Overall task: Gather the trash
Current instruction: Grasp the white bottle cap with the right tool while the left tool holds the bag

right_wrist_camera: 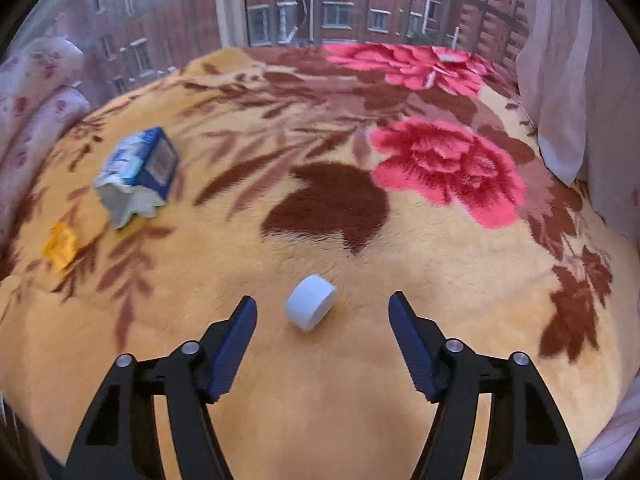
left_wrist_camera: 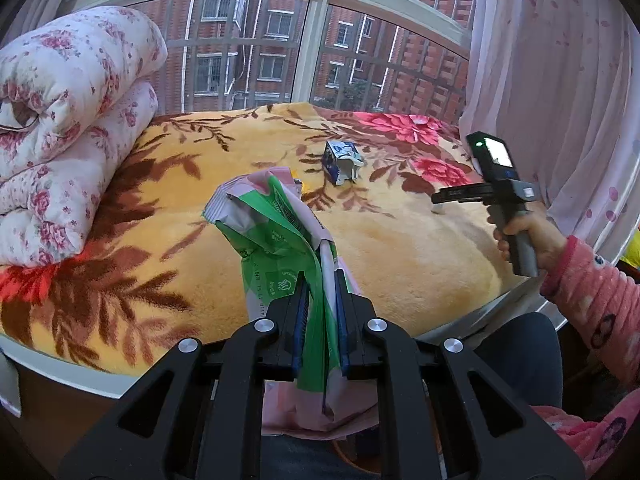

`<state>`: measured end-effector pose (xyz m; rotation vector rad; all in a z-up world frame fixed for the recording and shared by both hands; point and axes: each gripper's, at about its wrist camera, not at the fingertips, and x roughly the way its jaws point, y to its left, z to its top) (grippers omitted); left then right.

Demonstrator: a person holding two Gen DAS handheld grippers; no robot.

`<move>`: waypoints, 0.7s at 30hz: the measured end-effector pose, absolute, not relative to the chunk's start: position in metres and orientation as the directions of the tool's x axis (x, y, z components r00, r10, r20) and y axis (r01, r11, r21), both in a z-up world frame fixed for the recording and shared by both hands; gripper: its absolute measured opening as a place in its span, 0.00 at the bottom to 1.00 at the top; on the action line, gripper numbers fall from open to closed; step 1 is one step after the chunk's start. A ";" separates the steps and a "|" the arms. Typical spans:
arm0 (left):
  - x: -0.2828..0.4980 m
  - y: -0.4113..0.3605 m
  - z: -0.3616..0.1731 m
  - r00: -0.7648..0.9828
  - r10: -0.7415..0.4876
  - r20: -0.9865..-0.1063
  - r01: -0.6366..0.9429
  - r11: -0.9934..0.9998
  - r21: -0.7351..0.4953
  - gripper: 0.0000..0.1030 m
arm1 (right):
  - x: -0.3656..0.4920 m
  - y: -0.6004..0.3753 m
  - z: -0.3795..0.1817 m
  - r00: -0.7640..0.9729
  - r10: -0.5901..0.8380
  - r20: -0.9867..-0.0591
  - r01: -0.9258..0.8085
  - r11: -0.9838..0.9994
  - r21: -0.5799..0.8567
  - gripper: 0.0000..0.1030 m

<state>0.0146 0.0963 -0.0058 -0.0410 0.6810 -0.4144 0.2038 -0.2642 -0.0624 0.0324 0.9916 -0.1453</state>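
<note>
My left gripper [left_wrist_camera: 322,284] is shut on a crumpled green, white and pink plastic wrapper [left_wrist_camera: 276,224], held above the near edge of the bed. A torn blue and white carton [left_wrist_camera: 341,161] [right_wrist_camera: 138,172] lies on the yellow floral blanket [left_wrist_camera: 400,240] [right_wrist_camera: 320,400]. A small white cap [right_wrist_camera: 310,301] rests on the blanket between the fingers of my right gripper [right_wrist_camera: 323,304], whose pads stand apart from it on both sides. A yellow scrap [right_wrist_camera: 61,245] lies left of the carton. The right gripper [left_wrist_camera: 438,198] is seen from the side in the left wrist view, in a person's hand [left_wrist_camera: 528,236].
A rolled floral quilt [left_wrist_camera: 68,120] is stacked at the bed's left end. A barred window [left_wrist_camera: 280,52] runs behind the bed. A pink sheer curtain [left_wrist_camera: 560,80] hangs on the right. The person's pink sleeve [left_wrist_camera: 600,300] reaches in from the right.
</note>
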 end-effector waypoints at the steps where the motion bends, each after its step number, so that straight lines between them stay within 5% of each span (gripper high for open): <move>1: 0.015 0.096 -0.006 0.698 -0.384 -0.604 0.359 0.918 -0.169 0.12 | 0.208 -0.263 -0.067 0.529 -0.129 -0.839 0.146 0.988 -0.060 0.59; 3: 0.017 0.094 -0.007 0.695 -0.383 -0.609 0.359 0.918 -0.168 0.12 | 0.216 -0.261 -0.074 0.508 -0.139 -0.850 0.151 0.986 -0.071 0.33; 5: 0.019 0.093 -0.009 0.692 -0.380 -0.614 0.357 0.919 -0.166 0.12 | 0.218 -0.263 -0.077 0.492 -0.141 -0.859 0.164 0.984 -0.068 0.17; 21: 0.016 0.072 -0.007 0.671 -0.394 -0.628 0.393 0.907 -0.149 0.12 | 0.113 -0.245 0.001 0.659 0.072 -0.749 -0.047 0.997 0.054 0.16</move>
